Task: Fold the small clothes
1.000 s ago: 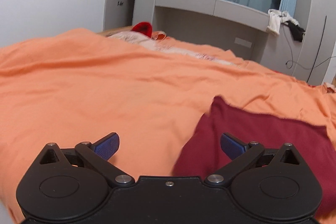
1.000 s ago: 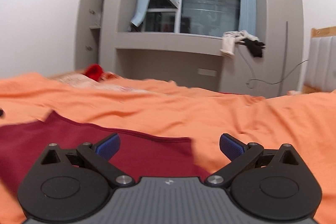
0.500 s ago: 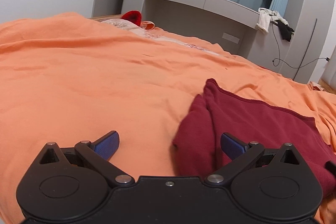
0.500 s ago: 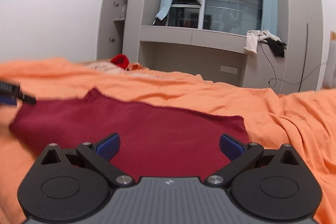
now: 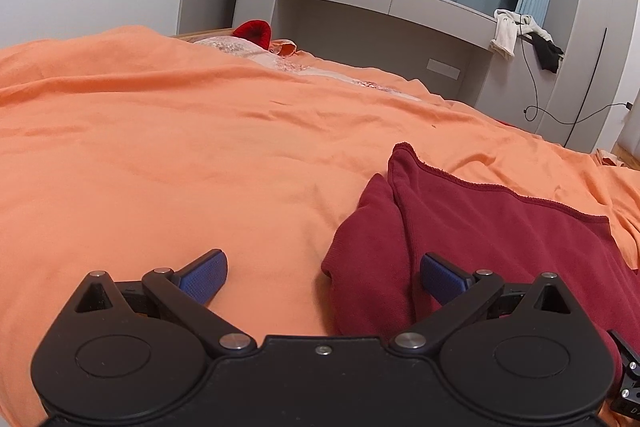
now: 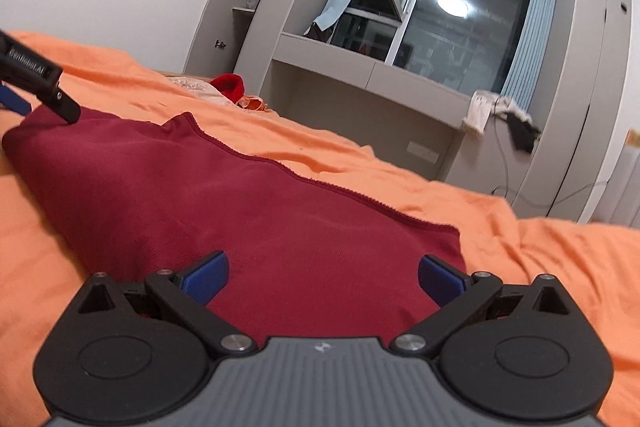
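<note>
The dark red garment (image 6: 256, 211) looks like soft, light knit with a stitched hem, so I judge it will drape and sag when lifted, slide easily over the orange bedspread (image 5: 180, 155), and be in no danger of damage; the sensible places to pinch are the hemmed edge or a corner, where the doubled cloth gives the pads something to bite. It lies spread on the bedspread, partly flat with a rumpled fold along its left side. The left gripper (image 5: 323, 277) has its jaws spread wide and holds nothing: the rumpled left edge of the garment (image 5: 460, 227) sits between the fingers, running off toward 2 o'clock, with the right blue pad (image 5: 442, 277) over red cloth and the left pad over bare bedspread. The right gripper (image 6: 323, 277) is likewise wide apart and empty, hovering low over the garment's near right part; cloth fills the gap between its fingers and stretches away toward 10 o'clock, its hem corner lying at about 2 o'clock just beyond the right pad. At 9 o'clock in the right wrist view the other tool's black tip reaches the garment's far corner (contact cannot be judged)
</note>
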